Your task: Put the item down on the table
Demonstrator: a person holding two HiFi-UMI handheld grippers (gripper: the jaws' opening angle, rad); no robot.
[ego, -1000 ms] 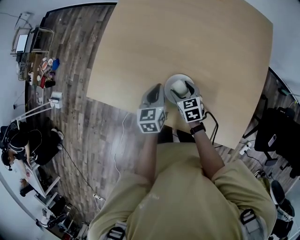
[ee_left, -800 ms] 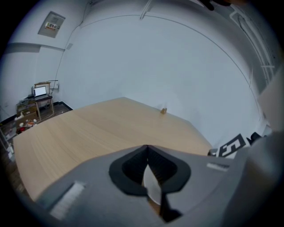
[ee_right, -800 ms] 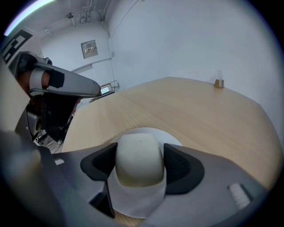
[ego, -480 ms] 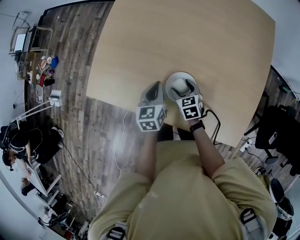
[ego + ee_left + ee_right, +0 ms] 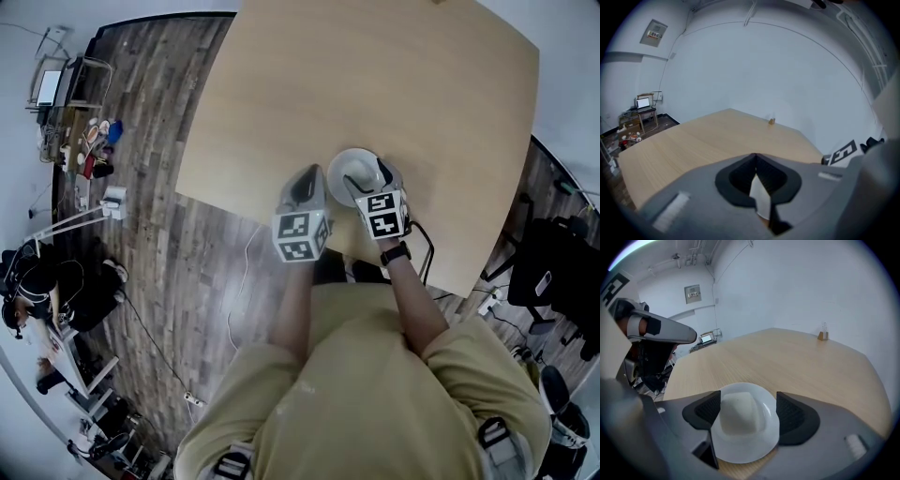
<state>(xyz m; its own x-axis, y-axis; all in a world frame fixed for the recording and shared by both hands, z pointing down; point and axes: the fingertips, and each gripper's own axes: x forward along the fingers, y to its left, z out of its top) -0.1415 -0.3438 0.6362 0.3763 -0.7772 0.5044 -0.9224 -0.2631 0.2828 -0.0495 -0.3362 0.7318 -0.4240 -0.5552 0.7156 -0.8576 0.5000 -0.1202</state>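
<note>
Item [image 5: 736, 416] sits on plate [image 5: 768, 428] between right gripper's [image 5: 748, 411] parted fingers.

**Khaki shirt, grey grippers, black-and-white cubes**

A khaki short-sleeved shirt [image 5: 375, 375] fills the head view toward six o'clock. Dark buckled shoulder straps [image 5: 495, 439] show at five and seven o'clock. A black watch [image 5: 395, 253] bands the right wrist. The left gripper [image 5: 309, 174] and right gripper [image 5: 364, 171] are grey with black textured pads [image 5: 794, 411]. Each carries a white marker cube [image 5: 302, 236] printed with black squares.
</note>
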